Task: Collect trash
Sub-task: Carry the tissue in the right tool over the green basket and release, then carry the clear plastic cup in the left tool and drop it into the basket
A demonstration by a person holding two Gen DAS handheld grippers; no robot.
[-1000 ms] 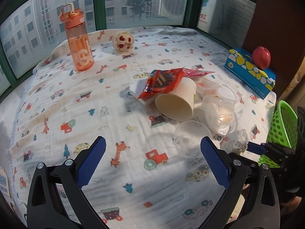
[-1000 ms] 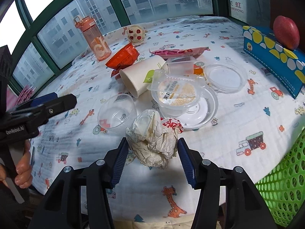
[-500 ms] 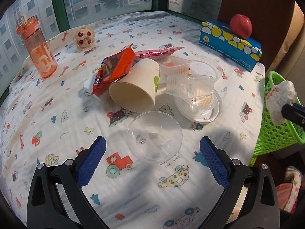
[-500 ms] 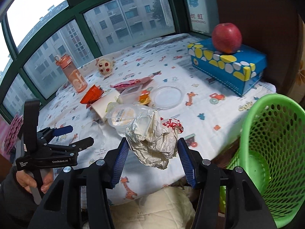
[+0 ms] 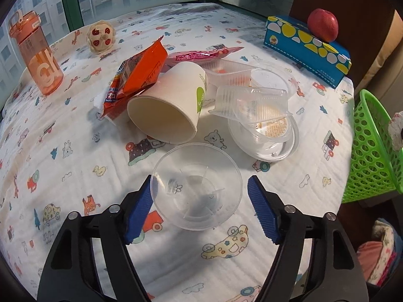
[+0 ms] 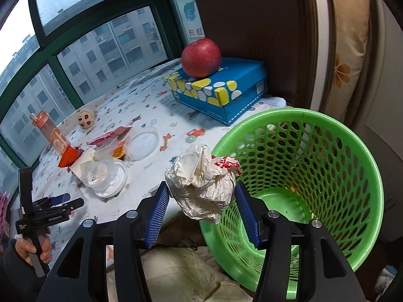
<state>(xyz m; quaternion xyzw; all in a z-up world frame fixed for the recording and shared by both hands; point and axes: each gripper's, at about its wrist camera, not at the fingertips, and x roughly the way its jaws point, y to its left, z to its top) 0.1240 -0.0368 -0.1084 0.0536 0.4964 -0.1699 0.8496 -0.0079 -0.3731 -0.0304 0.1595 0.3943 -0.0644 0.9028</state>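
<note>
We were in a flat, table under a children's cloth (image 5: 75,166), high-rise windows (image 6: 95,58), floral curtain (image 6: 347,58).

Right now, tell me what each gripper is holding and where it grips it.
The right gripper holds the crumpled paper wrapper, pinched across its sides, beside the green basket. The left gripper holds nothing; it is open around the clear plastic cup.

A table under a white cartoon-print cloth (image 5: 75,151) carries the lot — between the left tongs' (image 5: 199,206) spread jaws sits a clear plastic bowl (image 5: 196,186), just beyond it a tipped cream paper cup (image 5: 166,108) and a round white plastic lid (image 5: 264,141). Far left stands an orange translucent water bottle (image 5: 37,55); far right, a blue box with yellow spots (image 5: 307,50).
</note>
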